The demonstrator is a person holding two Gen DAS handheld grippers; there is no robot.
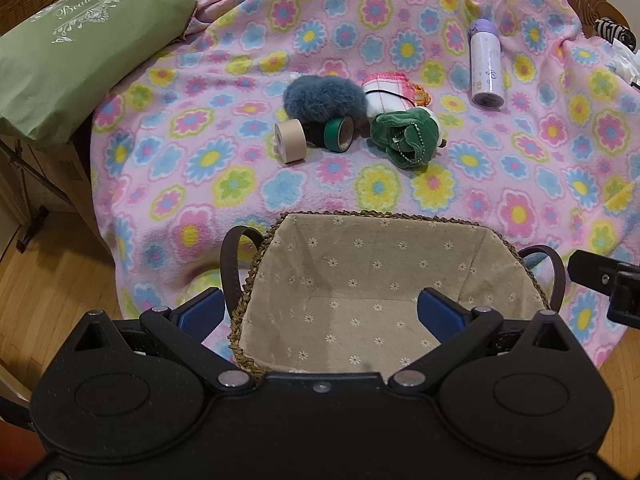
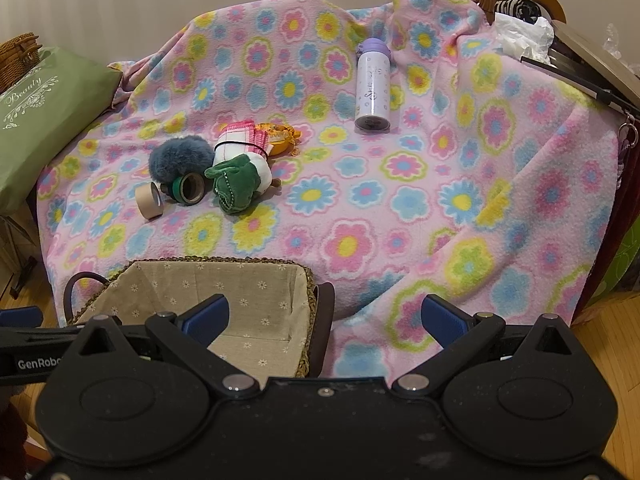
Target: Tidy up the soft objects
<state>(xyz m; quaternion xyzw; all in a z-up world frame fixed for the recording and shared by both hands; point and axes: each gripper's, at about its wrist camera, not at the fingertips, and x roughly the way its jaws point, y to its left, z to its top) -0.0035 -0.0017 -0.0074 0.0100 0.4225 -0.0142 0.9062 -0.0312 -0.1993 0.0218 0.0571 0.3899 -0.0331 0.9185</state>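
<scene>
Both grippers, left (image 1: pixel 320 312) and right (image 2: pixel 324 316), hover with jaws spread and empty, over a lined basket (image 1: pixel 472 240) (presumably the bin). Soft toys (image 1: pixel 404 136) lie clustered mid-blanket (image 1: pixel 240 184), well beyond.

Black gripper (image 2: pixel 324 316) bodies, silver rivets, blue ribbed fingers (image 2: pixel 208 318), white "GenRobo" lettering.

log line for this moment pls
stage: not started | left gripper: open over basket | right gripper: open, empty | green plush, blue pompom: on blanket
</scene>
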